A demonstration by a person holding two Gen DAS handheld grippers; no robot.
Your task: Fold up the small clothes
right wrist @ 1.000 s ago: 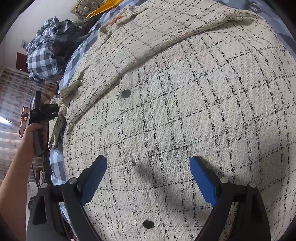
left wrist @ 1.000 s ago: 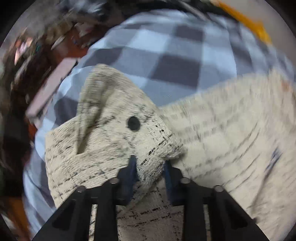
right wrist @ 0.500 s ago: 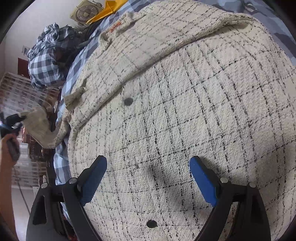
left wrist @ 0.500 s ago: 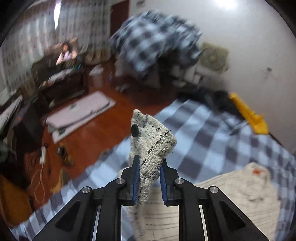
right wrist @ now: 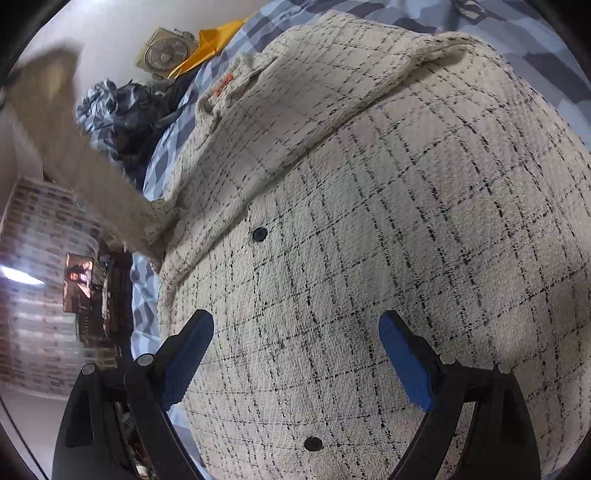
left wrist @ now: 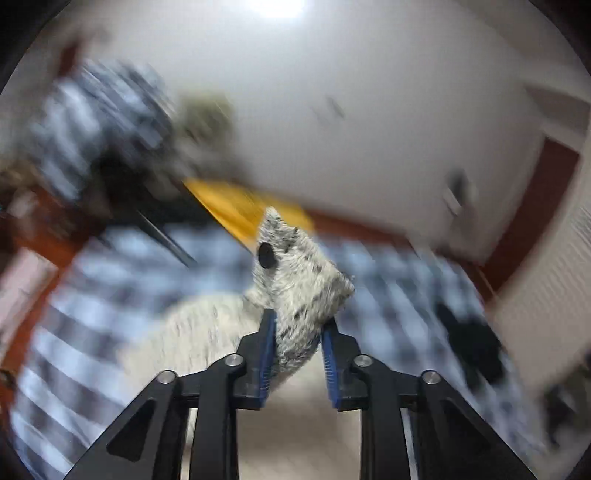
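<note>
Left gripper (left wrist: 297,341) has the cream tweed jacket's (right wrist: 369,221) cuff (left wrist: 299,280) between its blue pads, low centre of its blurred frame; its jaws have just been opening, and whether they still press the cloth I cannot tell. Right gripper (right wrist: 295,354) hangs spread wide over the jacket, pinching nothing. That jacket lies across the checked bed (right wrist: 159,173), filling the right wrist frame, one sleeve (right wrist: 85,155) raised at upper left.

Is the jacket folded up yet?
Not yet. The jacket lies mostly spread on the bed; the left gripper lifts its sleeve.
</note>
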